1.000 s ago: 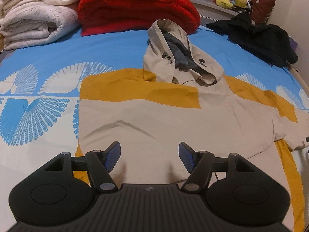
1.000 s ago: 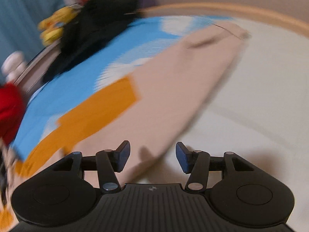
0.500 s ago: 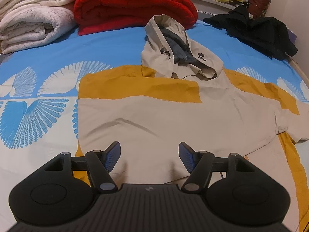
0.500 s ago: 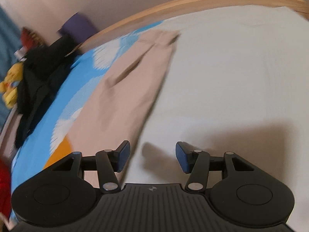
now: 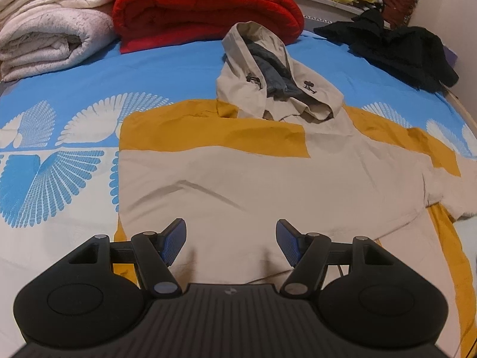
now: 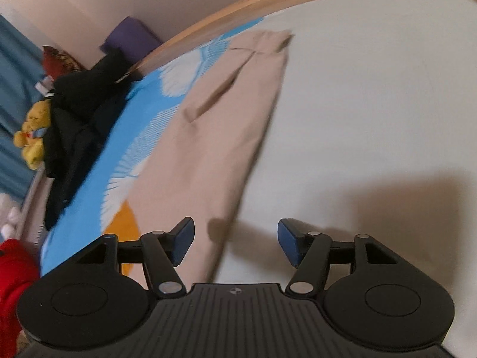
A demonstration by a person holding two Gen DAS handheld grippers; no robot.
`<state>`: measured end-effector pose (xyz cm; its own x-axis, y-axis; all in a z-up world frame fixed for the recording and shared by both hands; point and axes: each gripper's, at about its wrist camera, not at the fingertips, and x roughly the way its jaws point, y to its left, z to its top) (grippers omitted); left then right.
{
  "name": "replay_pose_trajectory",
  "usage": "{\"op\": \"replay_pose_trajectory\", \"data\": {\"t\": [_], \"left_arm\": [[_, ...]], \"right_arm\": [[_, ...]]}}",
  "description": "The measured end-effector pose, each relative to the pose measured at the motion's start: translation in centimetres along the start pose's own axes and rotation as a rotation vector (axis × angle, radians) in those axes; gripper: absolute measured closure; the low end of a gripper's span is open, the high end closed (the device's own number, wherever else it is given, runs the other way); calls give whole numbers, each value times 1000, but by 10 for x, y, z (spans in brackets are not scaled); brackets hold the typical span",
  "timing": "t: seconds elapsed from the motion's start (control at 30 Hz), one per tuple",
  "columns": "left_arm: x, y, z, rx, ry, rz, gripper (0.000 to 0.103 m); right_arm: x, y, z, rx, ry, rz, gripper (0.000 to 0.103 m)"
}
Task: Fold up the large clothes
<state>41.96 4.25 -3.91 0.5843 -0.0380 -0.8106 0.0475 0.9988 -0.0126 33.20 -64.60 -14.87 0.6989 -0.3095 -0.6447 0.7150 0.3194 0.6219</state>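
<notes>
Both tools look alike: the left gripper point(image 5: 229, 238) and right gripper point(image 6: 235, 238) each have a black ribbed body with a small round emblem, two domed side discs, silver pivot screws on black linkage arms, and blue ridged pads on the fingers point(image 5: 174, 235).

So my beige and mustard hooded jacket point(image 5: 238, 179) is lying flat on the blue-and-white bedsheet point(image 5: 74, 137), hood point(image 5: 268, 77) pointing toward the far end with its grey lining showing. One beige sleeve point(image 6: 220, 125) stretches straight out across the sheet.
</notes>
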Motion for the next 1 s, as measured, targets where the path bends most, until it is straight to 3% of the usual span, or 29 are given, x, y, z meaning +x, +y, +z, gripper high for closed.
{"op": "replay_pose_trajectory", "data": {"t": [0.23, 0.27, 0.33, 0.37, 0.53, 0.67, 0.77, 0.9, 1.0], "left_arm": [[0, 2, 1, -1, -1, 5, 31], [0, 1, 1, 2, -1, 4, 31], [0, 2, 1, 2, -2, 1, 31], [-1, 2, 2, 0, -4, -1, 31], [-6, 8, 5, -16, -14, -4, 31], [-13, 20, 9, -42, -28, -1, 31], [-19, 33, 13, -68, -37, 1, 31], [-29, 59, 17, -122, -57, 8, 31], [-36, 84, 21, -188, -72, 29, 31]], "right_arm": [[24, 9, 18, 39, -22, 46, 40], [26, 15, 19, 23, -19, 43, 49], [34, 29, 23, -13, -13, 29, 77], [33, 37, 24, -38, -26, 20, 101], [8, 87, 22, -162, -139, 59, 102], [-26, 124, 11, -269, -177, 126, 103], [-58, 158, -9, -433, -211, 172, 103], [-102, 216, -61, -654, -243, 233, 103], [-140, 263, -132, -850, -188, 389, 103]]}}
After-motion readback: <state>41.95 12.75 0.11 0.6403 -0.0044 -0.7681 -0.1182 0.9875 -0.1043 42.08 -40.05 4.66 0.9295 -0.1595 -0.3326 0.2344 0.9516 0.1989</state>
